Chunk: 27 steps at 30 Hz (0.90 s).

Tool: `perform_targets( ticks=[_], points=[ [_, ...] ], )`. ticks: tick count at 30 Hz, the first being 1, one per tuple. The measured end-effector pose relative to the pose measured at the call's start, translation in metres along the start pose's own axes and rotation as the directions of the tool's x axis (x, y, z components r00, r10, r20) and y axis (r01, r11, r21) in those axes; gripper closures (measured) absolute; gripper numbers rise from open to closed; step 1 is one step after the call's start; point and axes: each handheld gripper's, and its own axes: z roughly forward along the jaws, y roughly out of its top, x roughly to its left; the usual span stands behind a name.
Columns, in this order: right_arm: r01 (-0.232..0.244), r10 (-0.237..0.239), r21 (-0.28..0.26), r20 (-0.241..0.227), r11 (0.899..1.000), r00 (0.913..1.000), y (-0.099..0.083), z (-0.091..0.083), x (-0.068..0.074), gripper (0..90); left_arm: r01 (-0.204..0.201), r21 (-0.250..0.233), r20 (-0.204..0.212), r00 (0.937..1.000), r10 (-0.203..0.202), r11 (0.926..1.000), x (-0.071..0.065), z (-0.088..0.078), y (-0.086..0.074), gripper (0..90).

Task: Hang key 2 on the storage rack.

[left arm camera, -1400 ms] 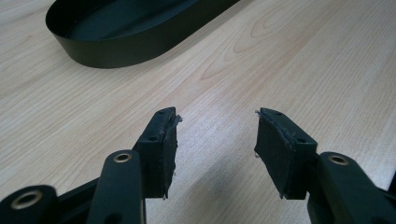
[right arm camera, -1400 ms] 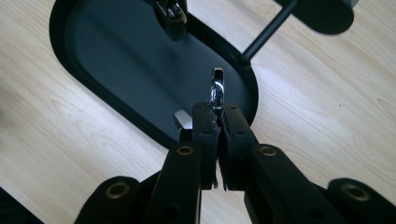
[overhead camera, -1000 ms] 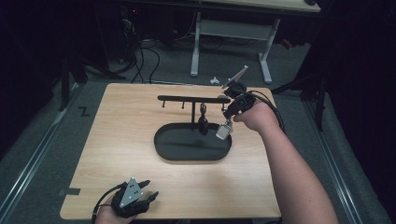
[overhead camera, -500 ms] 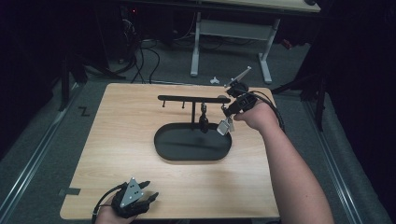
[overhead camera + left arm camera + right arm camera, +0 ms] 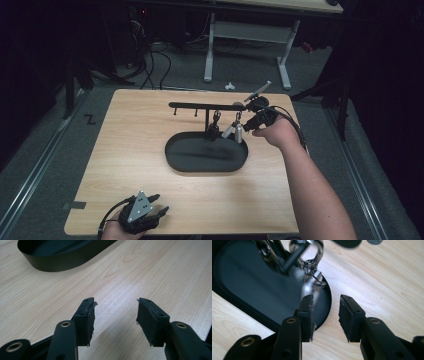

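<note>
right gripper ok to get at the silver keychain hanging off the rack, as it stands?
Probably yes: the right gripper, jaws just opened with nothing between them, sits right beside the silver keychain on the rack; nothing stands between.

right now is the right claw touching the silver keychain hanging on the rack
Apart. The right gripper view shows the right claw open, its jaws below the silver keychain, nothing between them.

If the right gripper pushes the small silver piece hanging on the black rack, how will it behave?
The silver keychain would probably swing, since it dangles from a ring on the rack. It looks like shiny metal, so perhaps slippery. It seems light.
</note>
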Motion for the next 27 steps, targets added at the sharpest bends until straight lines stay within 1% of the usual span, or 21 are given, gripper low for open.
perform_targets(
  ticks=[1, 2, 5, 6, 7, 11, 12, 13, 14, 15, 16, 17, 18, 20, 21, 22, 23, 24, 25, 26, 27],
  points=[
    [0.000, 0.000, 0.000, 0.000, 1.000, 1.0000, 0.000, 0.000, 0.000, 63.0, 0.000, 0.000, 0.000, 1.0000, 0.000, 1.0000, 0.000, 0.000, 0.000, 48.3],
    [-0.003, 0.003, -0.003, 0.004, 1.000, 1.0000, -0.006, 0.002, -0.001, 61.9, 0.001, 0.000, 0.000, 1.0000, -0.001, 1.0000, 0.000, 0.001, 0.000, 48.3],
    [-0.007, 0.007, -0.006, 0.003, 1.000, 1.0000, -0.010, 0.002, -0.002, 60.1, 0.001, -0.001, 0.001, 1.0000, -0.001, 1.0000, 0.000, 0.001, 0.000, 48.2],
    [-0.013, 0.013, -0.007, 0.003, 1.000, 0.9999, -0.016, 0.003, -0.002, 57.3, -0.004, 0.001, 0.004, 1.0000, 0.004, 1.0000, -0.001, 0.001, 0.000, 48.3],
    [-0.013, 0.013, -0.007, 0.003, 1.000, 0.9999, -0.016, 0.003, -0.002, 57.3, -0.004, 0.001, 0.004, 1.0000, 0.004, 1.0000, -0.001, 0.001, 0.000, 48.2],
    [-0.004, 0.004, -0.012, -0.004, 1.000, 1.0000, -0.030, 0.008, -0.004, 52.6, -0.001, -0.002, 0.007, 1.0000, 0.001, 1.0000, 0.000, 0.002, 0.000, 48.2],
    [-0.011, 0.011, -0.014, -0.005, 1.000, 0.9999, -0.037, 0.010, -0.005, 51.2, 0.001, 0.001, 0.011, 0.9999, -0.001, 1.0000, 0.000, 0.002, 0.000, 48.2],
    [-0.011, 0.011, -0.014, -0.005, 1.000, 0.9999, -0.037, 0.010, -0.005, 51.2, 0.001, 0.001, 0.011, 0.9999, -0.001, 1.0000, 0.000, 0.002, 0.000, 48.2],
    [-0.023, 0.023, -0.018, -0.008, 1.000, 0.9997, -0.045, 0.013, -0.007, 49.9, -0.001, 0.001, 0.013, 0.9999, 0.001, 1.0000, 0.000, 0.003, 0.001, 48.2],
    [-0.023, 0.023, -0.018, -0.008, 1.000, 0.9997, -0.045, 0.013, -0.007, 49.9, -0.001, 0.001, 0.013, 0.9999, 0.001, 1.0000, 0.000, 0.003, 0.001, 48.2],
    [-0.030, 0.029, -0.018, -0.008, 0.999, 0.9995, -0.052, 0.017, -0.010, 48.7, -0.004, 0.000, 0.014, 0.9999, 0.004, 1.0000, -0.001, 0.004, 0.001, 48.2],
    [-0.030, 0.029, -0.018, -0.008, 0.999, 0.9995, -0.052, 0.017, -0.010, 48.7, -0.004, 0.000, 0.014, 0.9999, 0.004, 1.0000, -0.001, 0.004, 0.001, 48.2],
    [-0.044, 0.043, -0.019, -0.006, 0.999, 0.9990, -0.056, 0.019, -0.012, 48.2, -0.003, 0.001, 0.015, 0.9999, 0.003, 1.0000, -0.001, 0.004, 0.001, 48.2],
    [-0.049, 0.049, -0.032, -0.002, 0.998, 0.9988, -0.067, 0.025, -0.017, 49.1, -0.002, 0.004, 0.015, 0.9999, 0.002, 1.0000, -0.001, 0.005, 0.001, 48.2],
    [-0.049, 0.049, -0.032, -0.002, 0.998, 0.9988, -0.067, 0.025, -0.017, 49.1, -0.002, 0.004, 0.015, 0.9999, 0.002, 1.0000, -0.001, 0.005, 0.001, 48.1],
    [-0.063, 0.063, -0.050, 0.011, 0.997, 0.9979, -0.073, 0.029, -0.018, 49.3, 0.006, 0.001, 0.016, 0.9999, -0.006, 1.0000, 0.000, 0.005, 0.001, 48.0],
    [-0.055, 0.057, -0.050, 0.046, 0.997, 0.9973, -0.075, 0.031, -0.017, 49.3, 0.006, 0.001, 0.016, 0.9999, -0.006, 1.0000, 0.000, 0.005, 0.001, 47.8],
    [-0.055, 0.057, -0.050, 0.046, 0.997, 0.9973, -0.075, 0.031, -0.017, 49.3, 0.008, 0.000, 0.015, 0.9998, -0.008, 1.0000, 0.000, 0.005, 0.001, 47.8],
    [-0.048, 0.053, -0.078, 0.066, 0.996, 0.9964, -0.079, 0.033, -0.015, 49.5, 0.013, -0.005, 0.014, 0.9998, -0.012, 0.9999, 0.000, 0.005, 0.002, 47.5],
    [-0.057, 0.063, -0.117, 0.046, 0.992, 0.9969, -0.087, 0.034, -0.012, 49.5, 0.016, -0.007, 0.013, 0.9998, -0.016, 0.9998, 0.000, 0.006, 0.002, 47.2],
    [-0.062, 0.067, -0.140, 0.034, 0.988, 0.9971, -0.092, 0.034, -0.010, 48.6, 0.019, -0.008, 0.011, 0.9998, -0.019, 0.9998, 0.000, 0.007, 0.003, 47.2]
  ],
)
